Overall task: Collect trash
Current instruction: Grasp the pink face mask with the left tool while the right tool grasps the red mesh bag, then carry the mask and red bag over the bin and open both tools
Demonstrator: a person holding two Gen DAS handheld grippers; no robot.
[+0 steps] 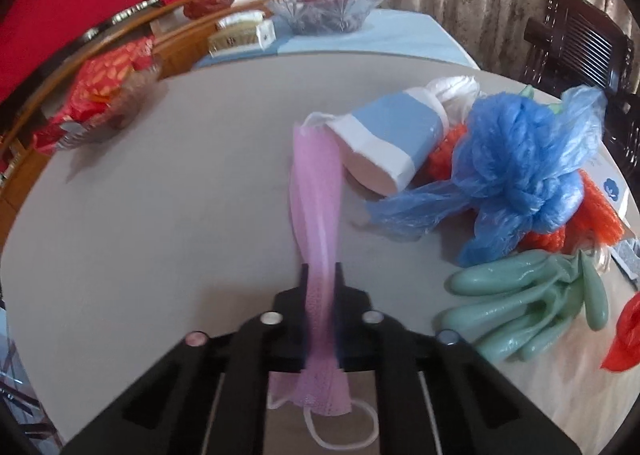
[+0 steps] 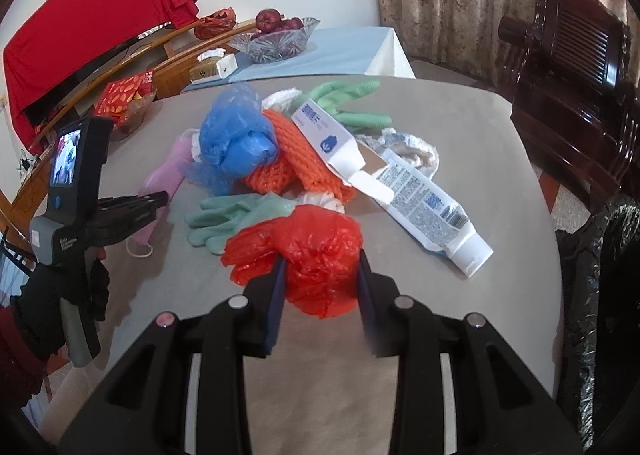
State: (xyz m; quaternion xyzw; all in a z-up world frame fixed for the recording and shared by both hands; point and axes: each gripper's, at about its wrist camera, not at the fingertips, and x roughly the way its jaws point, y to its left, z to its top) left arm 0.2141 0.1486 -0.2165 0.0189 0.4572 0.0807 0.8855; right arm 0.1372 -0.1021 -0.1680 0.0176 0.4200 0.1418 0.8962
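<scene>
My left gripper (image 1: pixel 321 275) is shut on a pink face mask (image 1: pixel 318 191), which stretches from its jaws across the grey table toward a blue-and-white tissue pack (image 1: pixel 392 135). The mask also shows in the right wrist view (image 2: pixel 164 171), held by the left gripper (image 2: pixel 160 197). My right gripper (image 2: pixel 321 267) stands open with its fingers on either side of a crumpled red plastic bag (image 2: pixel 316 255); it is not closed on the bag. A trash pile lies behind: blue plastic bag (image 2: pixel 236 135), orange netting (image 2: pixel 296 159), green rubber gloves (image 2: pixel 236 219), white carton (image 2: pixel 332 135), white tube (image 2: pixel 432 211).
A black trash bag (image 2: pixel 600 295) hangs off the table's right edge. A dark wooden chair (image 2: pixel 568 87) stands at the far right. A glass fruit bowl (image 2: pixel 276 39) sits on a blue-clothed table behind. A bowl of red wrappers (image 2: pixel 128 103) rests at the table's far left.
</scene>
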